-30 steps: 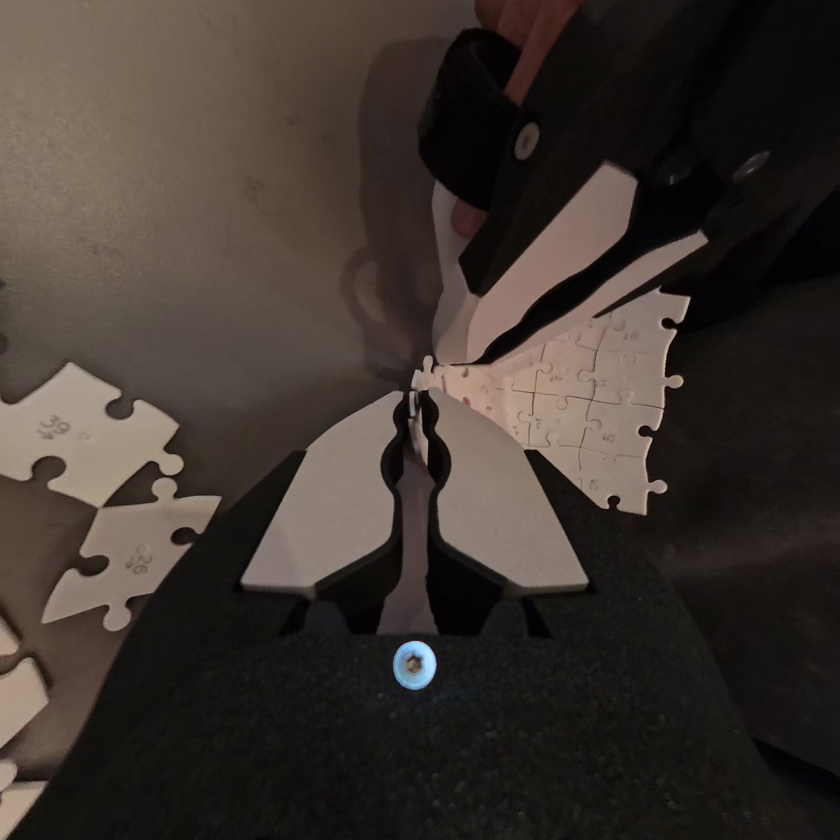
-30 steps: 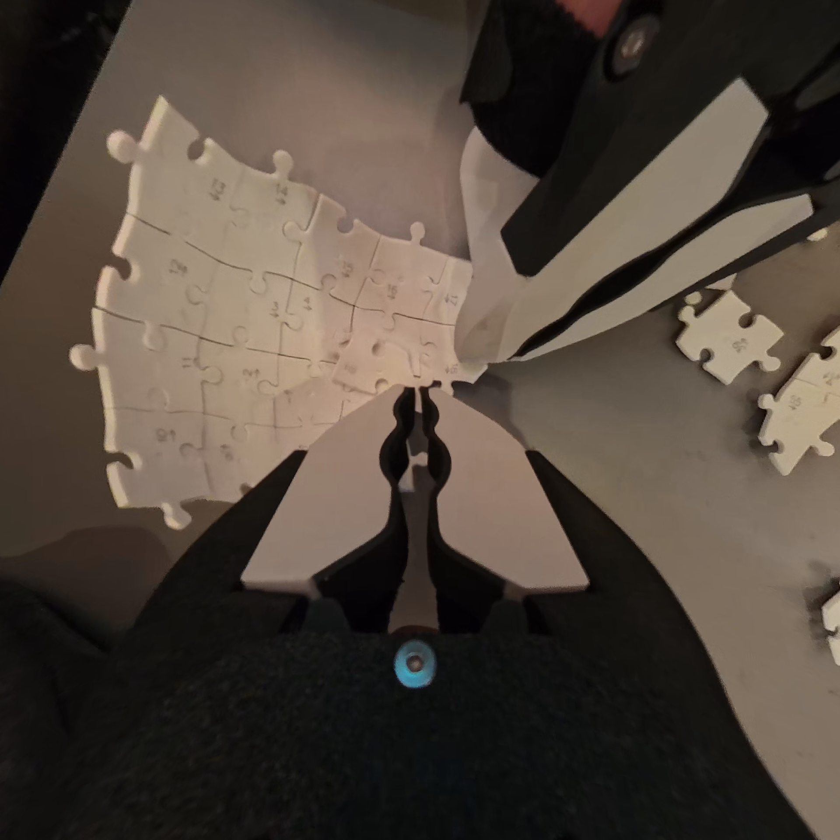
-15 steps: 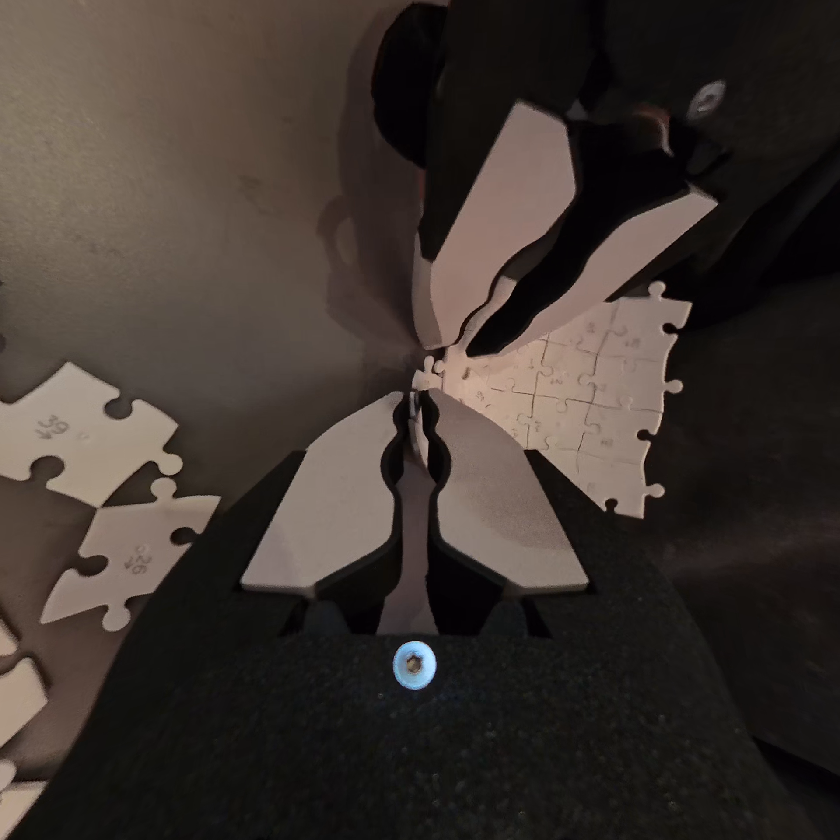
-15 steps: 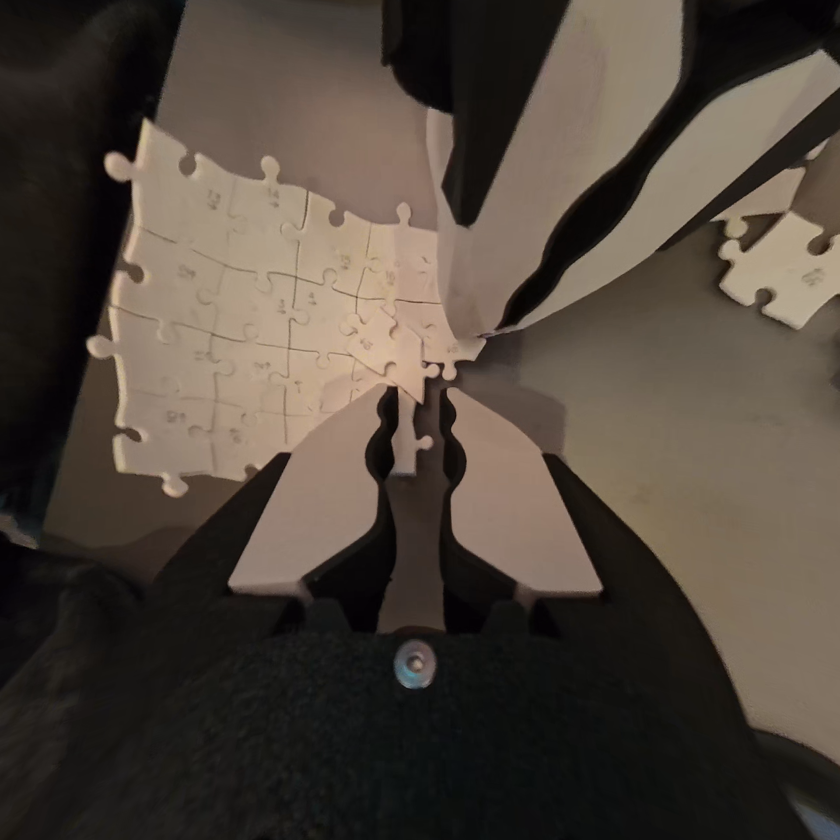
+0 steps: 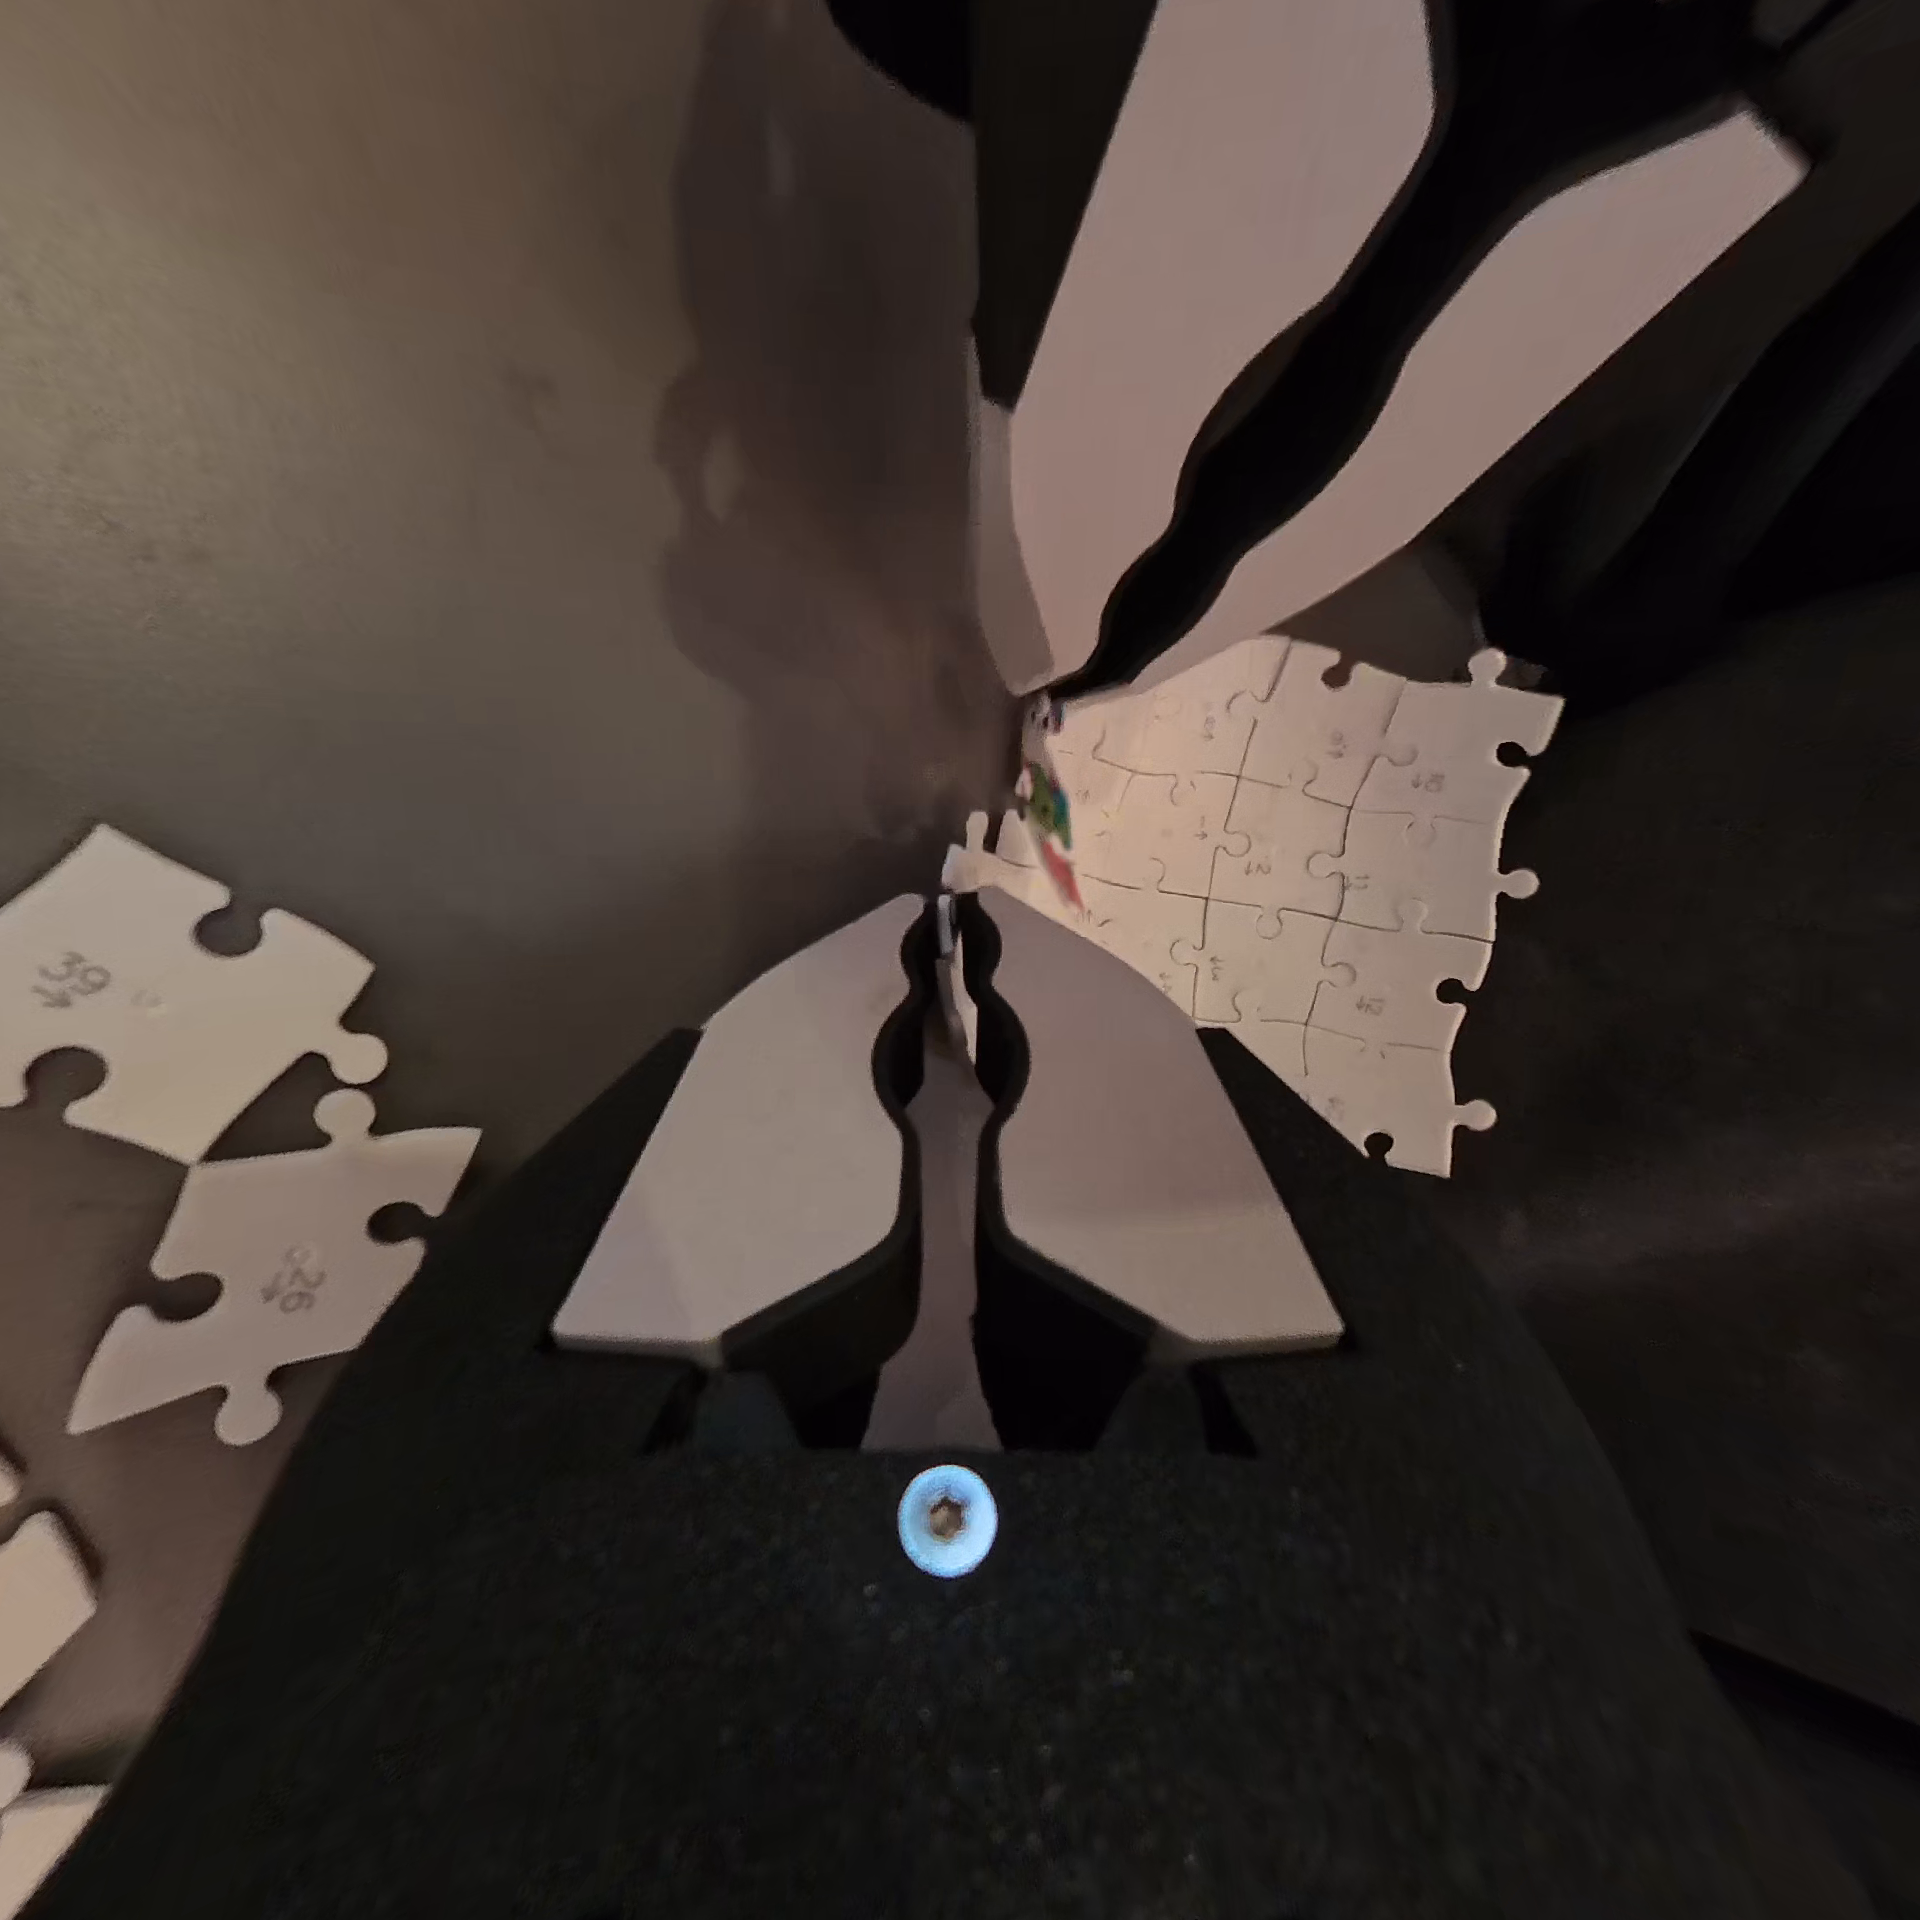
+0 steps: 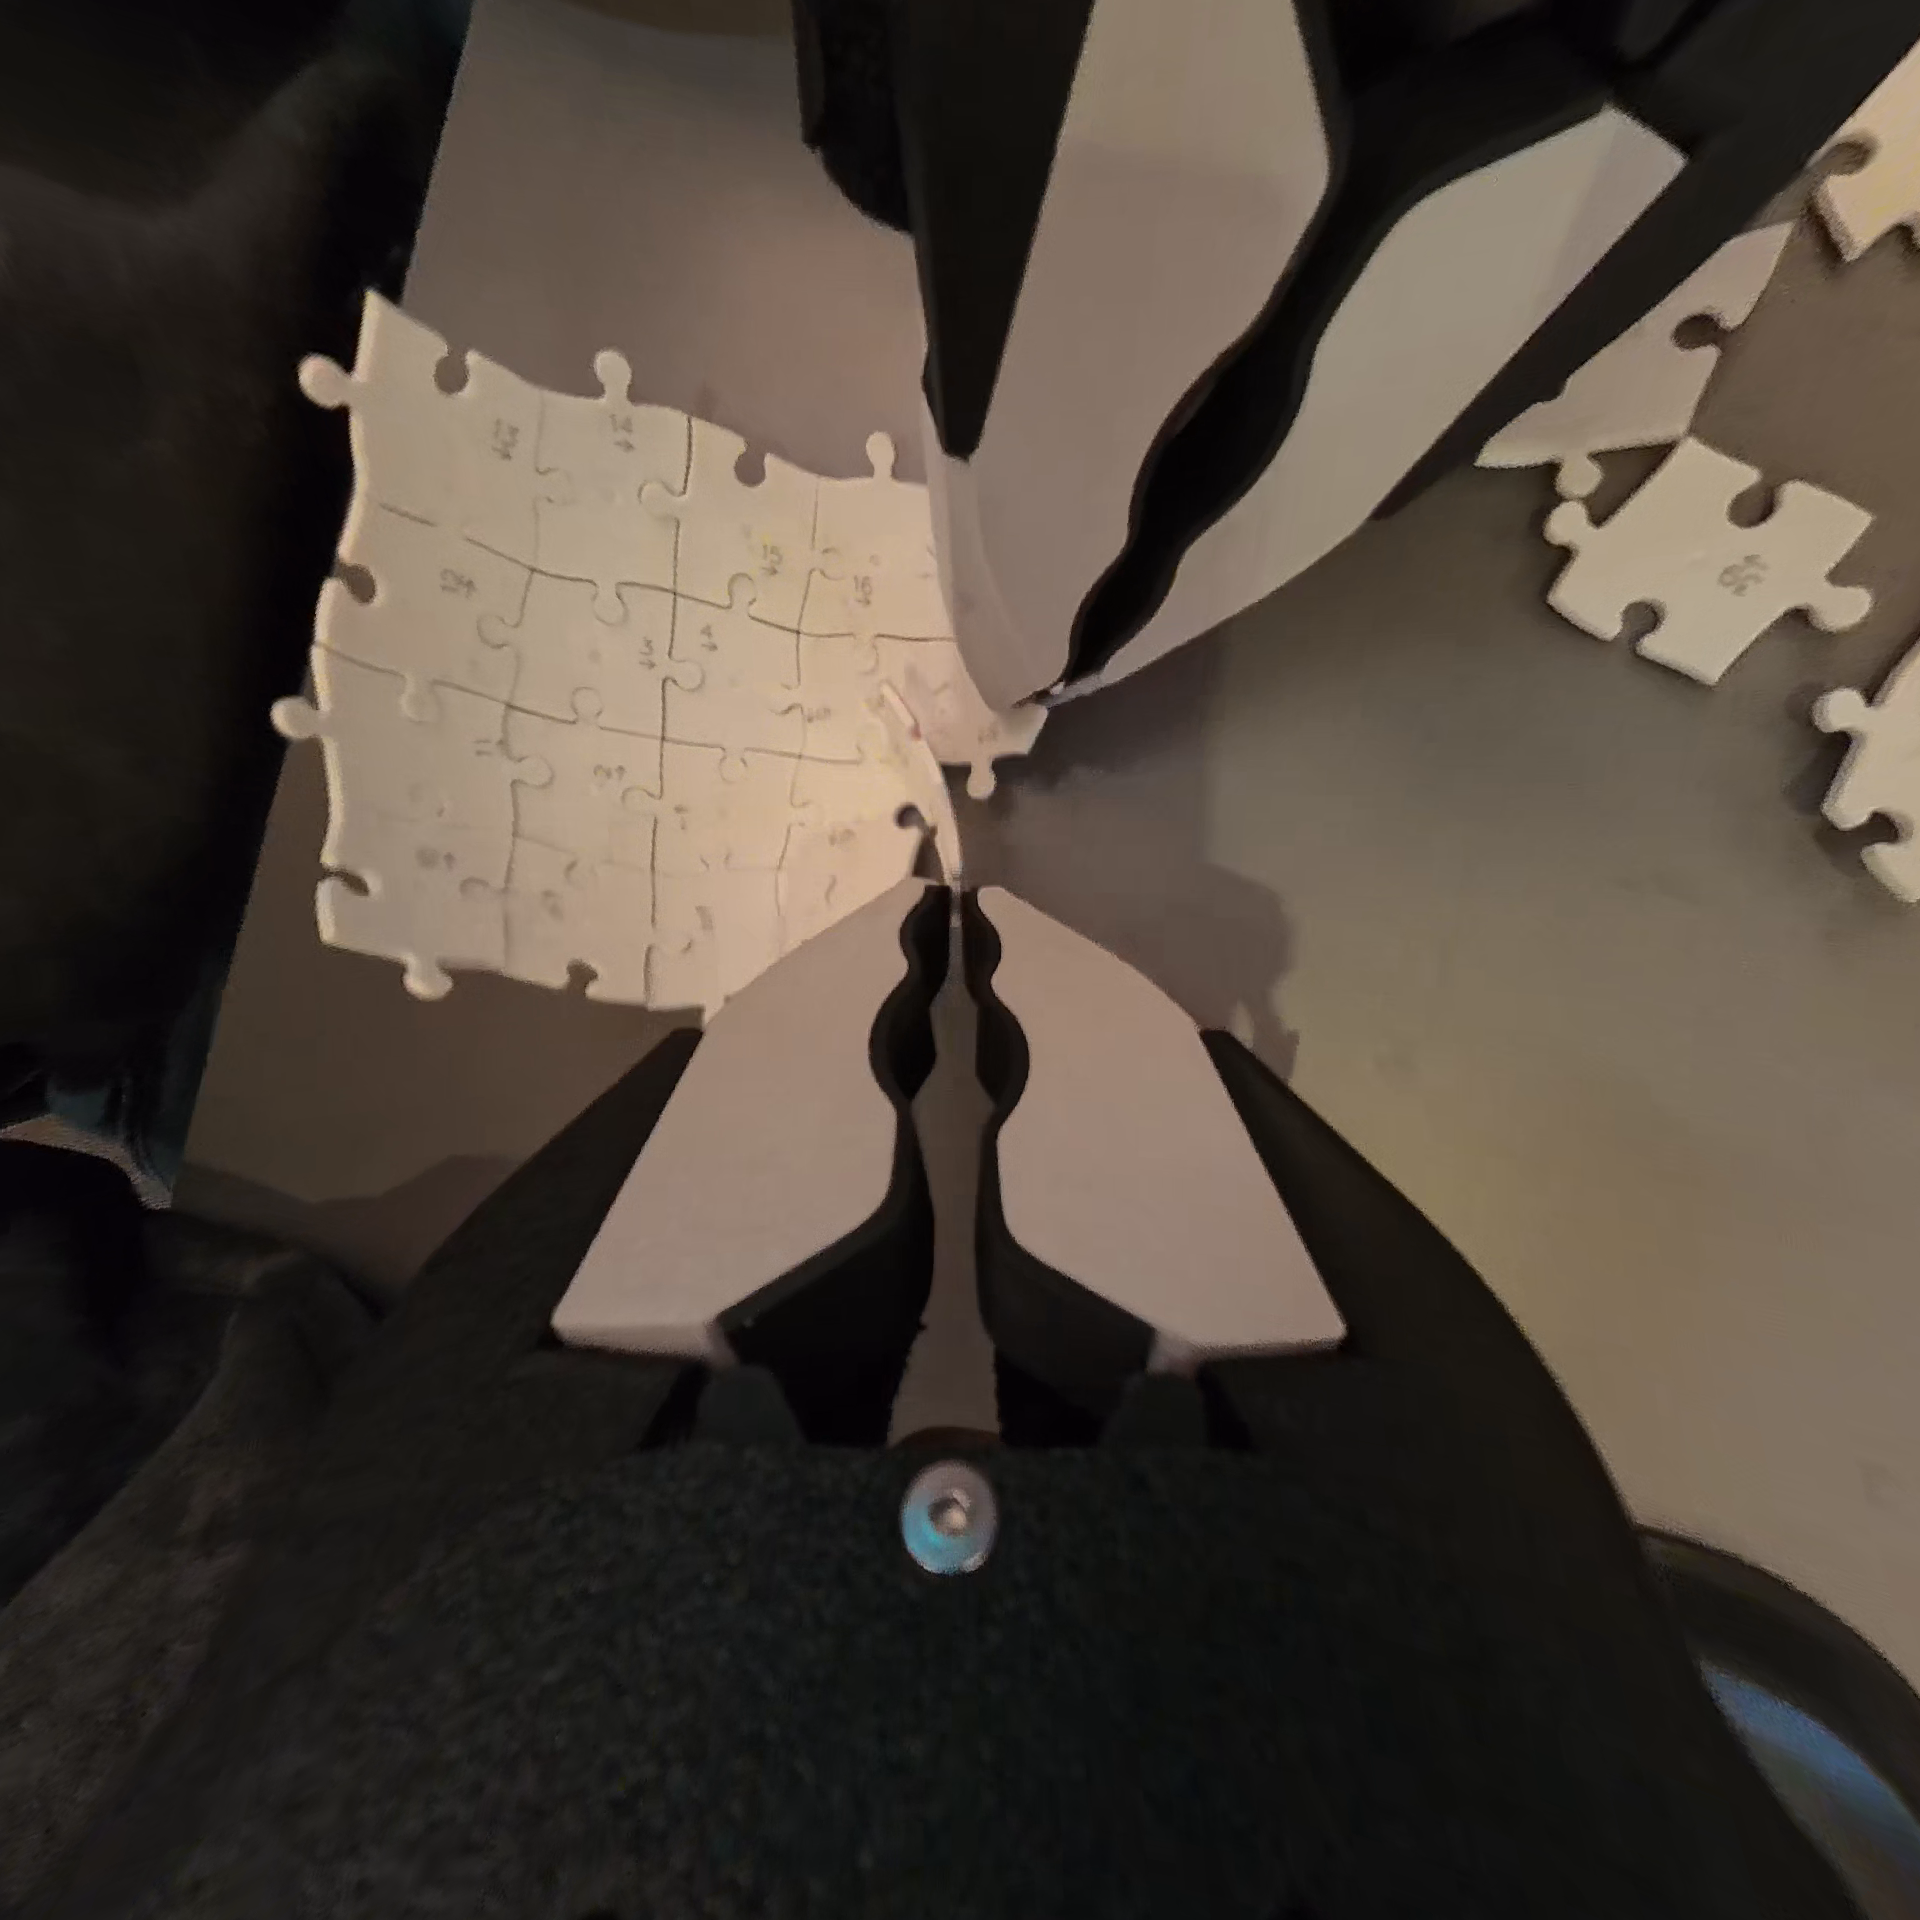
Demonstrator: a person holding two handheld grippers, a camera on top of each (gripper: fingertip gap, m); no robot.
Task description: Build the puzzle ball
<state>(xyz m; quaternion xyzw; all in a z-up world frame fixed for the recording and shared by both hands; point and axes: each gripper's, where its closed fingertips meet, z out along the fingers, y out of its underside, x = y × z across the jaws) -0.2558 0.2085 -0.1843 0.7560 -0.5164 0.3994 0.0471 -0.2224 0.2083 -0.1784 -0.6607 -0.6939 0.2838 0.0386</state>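
Note:
A curved white panel of joined puzzle pieces hangs above the grey table; it also shows in the right wrist view. My left gripper is shut on the panel's corner, and it appears from above in the right wrist view. My right gripper is shut on a single piece, seen edge-on and touching the panel's edge. In the left wrist view this piece shows its coloured face, with the right gripper on it from above. Whether the piece is locked in I cannot tell.
Loose white puzzle pieces lie on the table at the left of the left wrist view and at the right of the right wrist view. A dark sleeve fills the left side.
My right gripper, open around the single piece half a second ago, has shut on it and turned it edge-on against the panel. Both grippers have drawn closer together.

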